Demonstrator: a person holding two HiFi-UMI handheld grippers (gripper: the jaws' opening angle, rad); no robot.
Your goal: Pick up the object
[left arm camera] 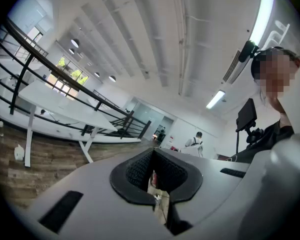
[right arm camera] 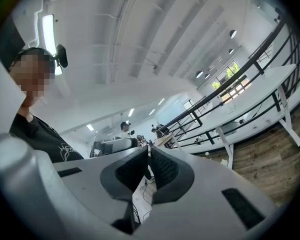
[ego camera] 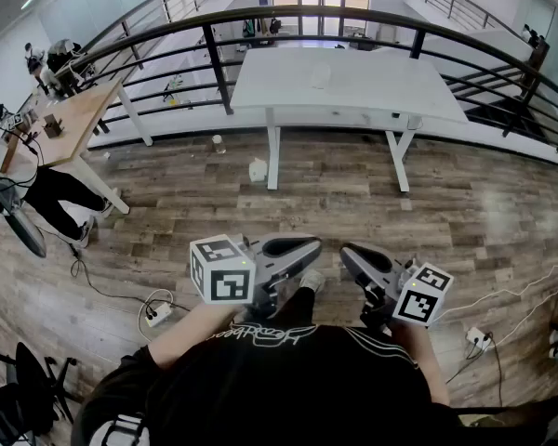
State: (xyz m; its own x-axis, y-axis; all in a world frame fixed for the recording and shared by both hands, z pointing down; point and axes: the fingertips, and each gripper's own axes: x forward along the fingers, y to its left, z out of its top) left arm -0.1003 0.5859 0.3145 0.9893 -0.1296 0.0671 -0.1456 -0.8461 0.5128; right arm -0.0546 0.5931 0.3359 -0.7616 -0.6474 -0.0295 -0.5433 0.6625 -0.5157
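Observation:
My left gripper point(ego camera: 307, 246) and right gripper point(ego camera: 350, 252) are held close to my chest over the wooden floor, their tips pointing toward each other. Both are shut with nothing between the pads. In the left gripper view the left gripper point(left arm camera: 152, 156) points up at the ceiling and far railing. The right gripper point(right arm camera: 149, 153) does the same in its own view. A white table point(ego camera: 353, 96) stands a few steps ahead with a faint pale item point(ego camera: 321, 74) on top. I cannot tell which object the task means.
A small white container point(ego camera: 258, 170) stands on the floor by the table leg, and a cup point(ego camera: 218, 143) near the black railing point(ego camera: 214, 63). A wooden desk point(ego camera: 70, 124) is at left. Power strips and cables point(ego camera: 158, 312) lie on the floor on both sides.

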